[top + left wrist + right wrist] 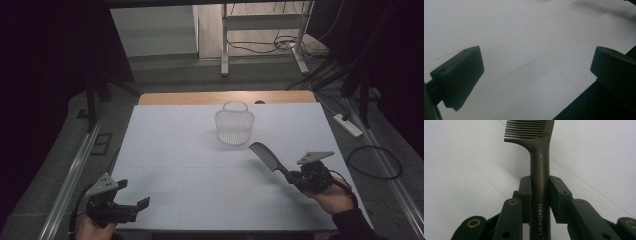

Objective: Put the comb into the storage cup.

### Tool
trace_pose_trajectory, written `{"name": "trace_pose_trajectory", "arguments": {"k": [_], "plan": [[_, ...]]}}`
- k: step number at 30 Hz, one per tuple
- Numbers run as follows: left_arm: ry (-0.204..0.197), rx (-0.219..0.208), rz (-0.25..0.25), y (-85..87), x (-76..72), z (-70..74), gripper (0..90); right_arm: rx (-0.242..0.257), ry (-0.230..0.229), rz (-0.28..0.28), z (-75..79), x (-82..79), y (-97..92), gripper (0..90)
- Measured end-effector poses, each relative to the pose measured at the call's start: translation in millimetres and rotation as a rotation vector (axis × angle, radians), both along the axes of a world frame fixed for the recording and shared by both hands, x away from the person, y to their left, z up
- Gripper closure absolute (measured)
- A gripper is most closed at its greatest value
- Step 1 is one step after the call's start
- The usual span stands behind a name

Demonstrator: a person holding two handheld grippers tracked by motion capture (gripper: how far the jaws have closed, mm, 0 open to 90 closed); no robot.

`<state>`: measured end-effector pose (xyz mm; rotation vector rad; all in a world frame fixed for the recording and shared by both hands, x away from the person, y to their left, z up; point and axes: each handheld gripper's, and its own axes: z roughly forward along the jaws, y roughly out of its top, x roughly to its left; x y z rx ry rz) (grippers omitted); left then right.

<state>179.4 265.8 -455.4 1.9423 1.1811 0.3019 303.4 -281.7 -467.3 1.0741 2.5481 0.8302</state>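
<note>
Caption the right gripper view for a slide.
Right gripper clamps the dark comb by its handle, teeth pointing away over the white table.

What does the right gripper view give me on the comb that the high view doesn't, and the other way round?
The right gripper view alone shows both pads pressed on the comb's handle, below the teeth, and the lettering "Creative Art" on it. The high view alone shows the white basket standing beyond the comb's tip, apart from it, and the left gripper open near the table's front edge. Both show the right gripper holding the comb above the white table.

comb (539,150) tip cut off by top edge, handle end hidden
</note>
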Motion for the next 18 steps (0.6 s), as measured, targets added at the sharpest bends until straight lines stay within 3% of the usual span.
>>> {"name": "trace_pose_trajectory", "arguments": {"k": [18], "plan": [[-0.020,-0.047,-0.050,-14.7,23.6,11.8,0.0,0.053,-0.093,-0.011,13.3,-8.6,-0.7,72.5]]}}
